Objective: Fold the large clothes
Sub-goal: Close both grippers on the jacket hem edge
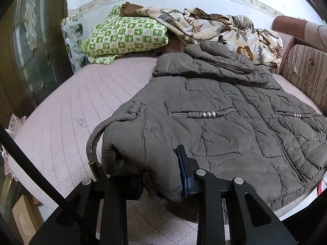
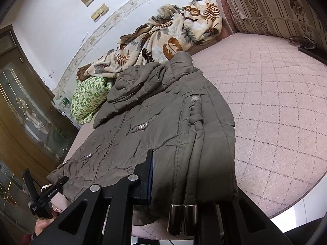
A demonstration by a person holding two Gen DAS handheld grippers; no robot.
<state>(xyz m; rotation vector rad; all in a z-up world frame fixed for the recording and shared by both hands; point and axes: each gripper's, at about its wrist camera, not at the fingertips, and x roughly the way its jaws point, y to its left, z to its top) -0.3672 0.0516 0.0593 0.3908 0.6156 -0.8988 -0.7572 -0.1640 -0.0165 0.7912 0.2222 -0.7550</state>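
Jacket: a grey-brown quilted puffer jacket (image 1: 214,110) lies front-up on the pink quilted bed cover (image 1: 85,94), hood end towards the wall, hem at the near edge of the bed.
Left gripper: the left gripper (image 1: 161,173) is pinched down on the hem corner, with padded fabric bunched between the blue pads; that corner stands clear of the cover.
Right gripper: across on the other corner, the right gripper (image 2: 173,183) is clamped on the hem too, its far finger buried under the cloth; that corner is hidden behind it.
Drawcords: one metal-tipped cord (image 1: 96,163) dangles beside the left grip, and a pair with metal ends (image 2: 183,214) hangs by the right.
Handling: looks soft, puffy and fairly light, but the shell seems slick, so thin pinches could slide off; thick bunches at the seamed hem should hold better.
Fold ahead: I'd say carry the hem towards the hood (image 1: 212,63), both corners level, or the padding will roll and twist.
Watch out: those loose cords could snag or swing.
Neighbours: a leaf-print blanket (image 1: 224,28) and a green checked pillow (image 1: 124,38) sit beyond the hood.
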